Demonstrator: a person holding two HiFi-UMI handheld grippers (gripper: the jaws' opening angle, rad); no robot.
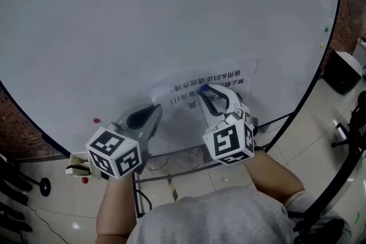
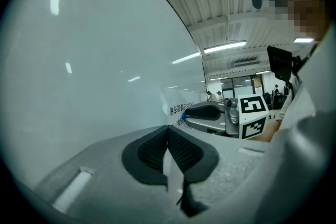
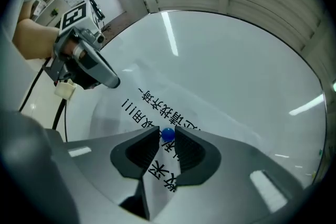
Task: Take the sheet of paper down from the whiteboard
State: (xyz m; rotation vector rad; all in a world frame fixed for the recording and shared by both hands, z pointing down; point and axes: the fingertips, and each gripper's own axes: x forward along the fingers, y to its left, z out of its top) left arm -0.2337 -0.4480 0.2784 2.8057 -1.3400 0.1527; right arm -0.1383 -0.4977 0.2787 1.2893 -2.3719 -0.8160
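Note:
A white sheet of paper (image 1: pixel 220 78) with black print lies flat against the whiteboard (image 1: pixel 143 26). A small blue magnet (image 1: pixel 203 88) sits on it. My right gripper (image 1: pixel 201 91) points at the sheet with its jaws open. In the right gripper view the blue magnet (image 3: pixel 167 134) shows in the gap at the fingertips, and printed paper (image 3: pixel 157 173) shows between the pads. My left gripper (image 1: pixel 153 113) is at the sheet's lower left corner. Its jaws are shut, and a thin white edge of the paper (image 2: pixel 174 168) is pinched between the pads.
A red magnet (image 1: pixel 96 120) sticks to the board left of my left gripper. A green dot (image 1: pixel 326 28) sits near the board's right edge. The board's tray (image 1: pixel 171 160) runs below my grippers. A black object (image 1: pixel 342 71) stands on the tiled floor at right.

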